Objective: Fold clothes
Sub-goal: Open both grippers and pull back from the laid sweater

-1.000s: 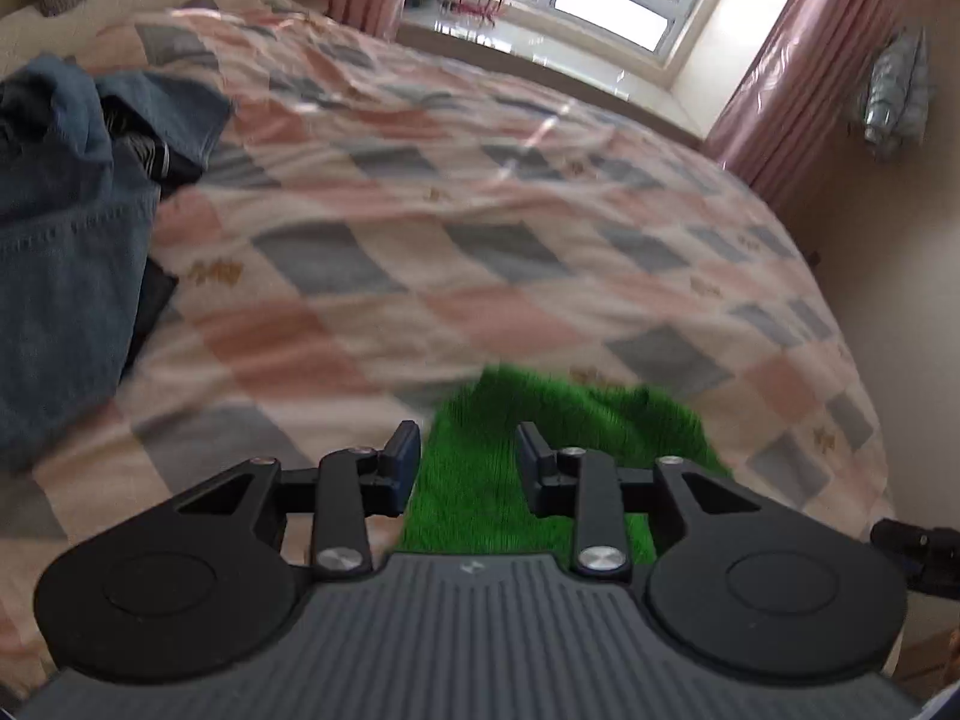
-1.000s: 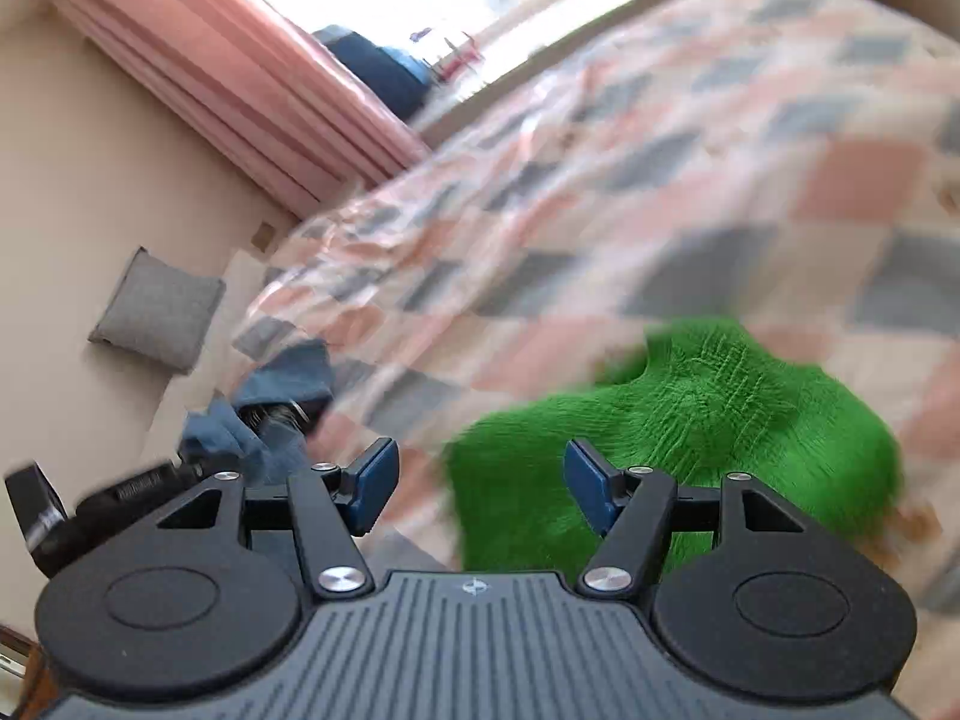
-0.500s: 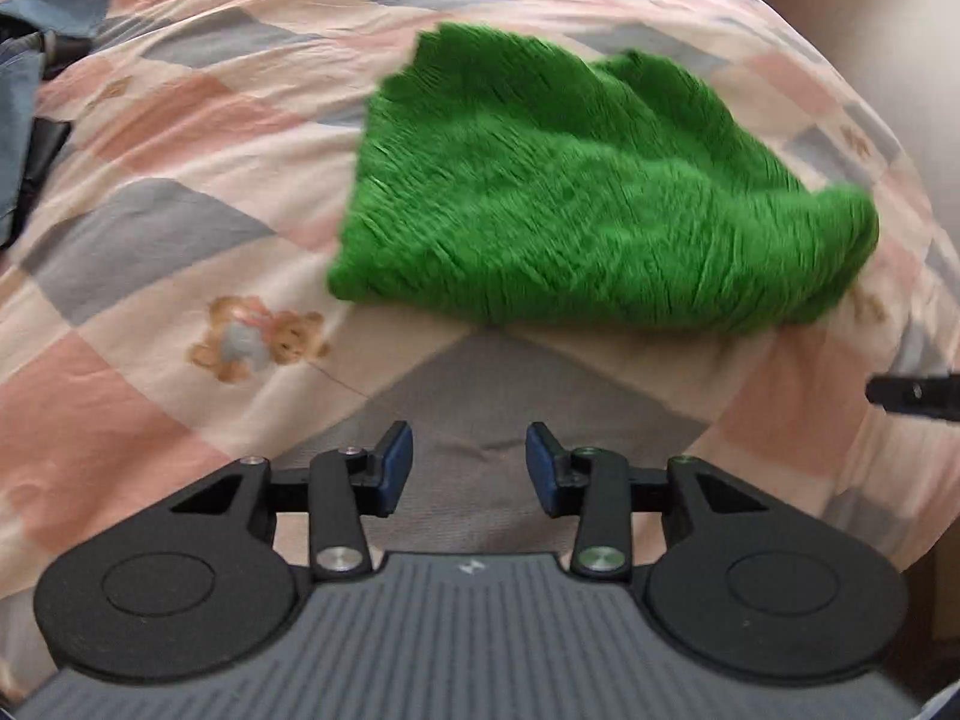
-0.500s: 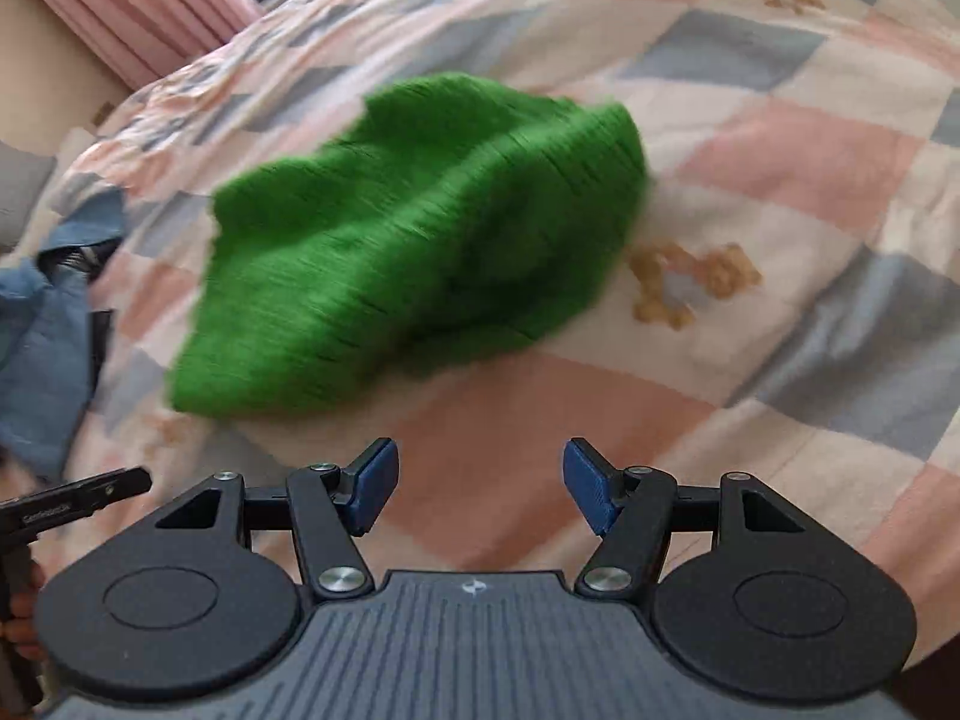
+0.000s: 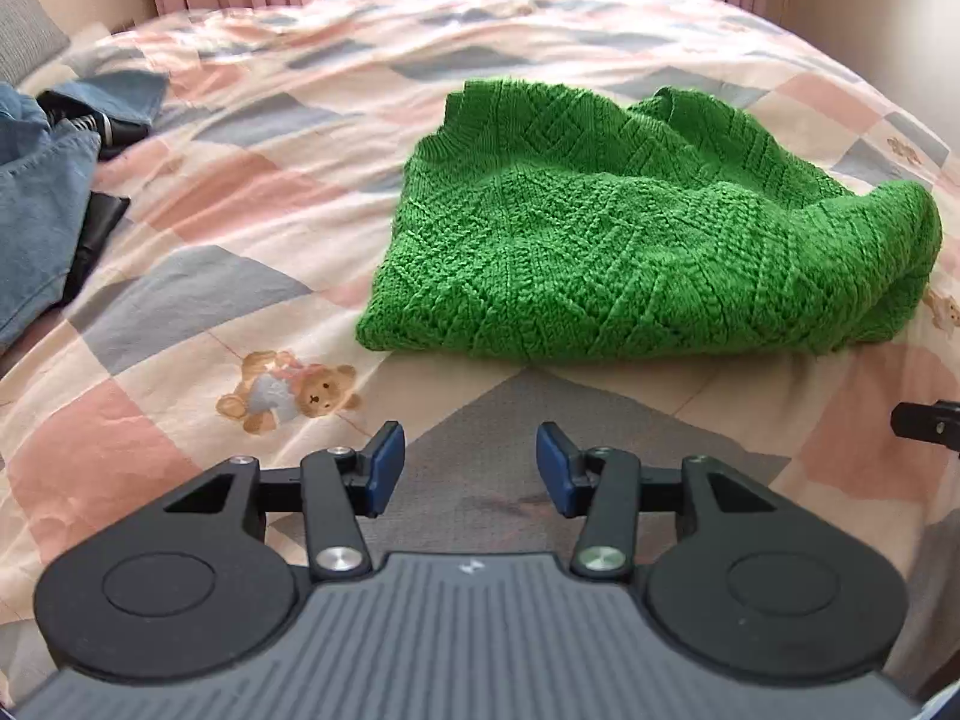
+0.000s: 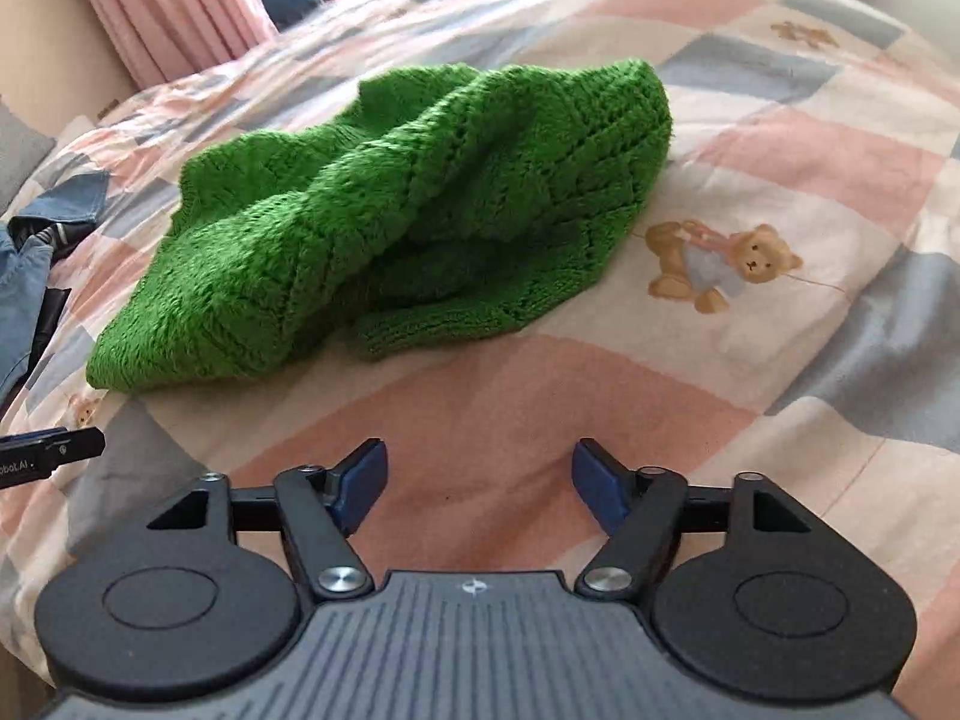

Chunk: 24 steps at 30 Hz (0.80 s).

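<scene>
While it lies crumpled in a loose heap on the bed (image 5: 252, 138), the green knitted sweater (image 5: 648, 228) is seen ahead of the left gripper (image 5: 470, 468), apart from its fingers (image 5: 384, 468), which are spread wide with nothing held. From the right gripper (image 6: 477, 486) the sweater (image 6: 384, 216) is found ahead and to the left, untouched; those fingers (image 6: 600, 492) are likewise parted and empty. Blue denim clothing (image 5: 42, 222) is piled far to the left.

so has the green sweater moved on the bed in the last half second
No. The green sweater lies in the same place against the teddy bear print and grey diamond in the left wrist view; only the camera shifted slightly.
</scene>
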Tool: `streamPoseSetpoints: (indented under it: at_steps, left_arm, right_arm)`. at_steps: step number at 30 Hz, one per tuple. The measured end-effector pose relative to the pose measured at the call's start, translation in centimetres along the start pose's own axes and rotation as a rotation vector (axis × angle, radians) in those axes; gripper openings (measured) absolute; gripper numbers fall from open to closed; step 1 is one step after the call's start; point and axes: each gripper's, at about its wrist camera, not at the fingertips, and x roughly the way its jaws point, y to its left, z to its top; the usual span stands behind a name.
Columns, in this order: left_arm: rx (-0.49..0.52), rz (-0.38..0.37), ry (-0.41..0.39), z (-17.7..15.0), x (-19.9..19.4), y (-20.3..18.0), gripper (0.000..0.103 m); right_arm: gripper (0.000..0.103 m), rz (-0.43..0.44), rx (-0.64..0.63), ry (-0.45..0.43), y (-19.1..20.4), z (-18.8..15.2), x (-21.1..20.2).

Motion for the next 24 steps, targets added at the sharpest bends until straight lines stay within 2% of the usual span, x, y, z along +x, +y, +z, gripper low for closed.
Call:
streamPoseSetpoints:
  at_steps: [5,9,14,20,24]
  left_arm:
    - [-0.028,-0.004,-0.012,-1.9,-3.1,0.2,0.044]
    - [-0.063,-0.041,-0.064,-3.2,-7.6,0.7,0.049]
    - [-0.068,-0.036,-0.125,-6.0,-12.5,0.3,0.049]
    - [-0.037,-0.063,-0.173,-9.9,-17.2,-0.8,0.048]
    - [0.004,-0.062,-0.192,-11.0,-18.9,-2.3,0.047]
  right_arm:
    - [0.075,-0.002,-0.005,-0.070,0.8,-2.4,-2.3]
    - [0.075,0.035,0.009,-0.113,2.0,-4.2,-6.7]
    - [0.075,0.067,0.018,-0.210,3.3,-6.8,-12.0]
    - [0.075,0.116,0.056,-0.281,3.1,-10.6,-17.0]
    - [0.075,0.154,0.080,-0.309,2.1,-12.4,-18.9]
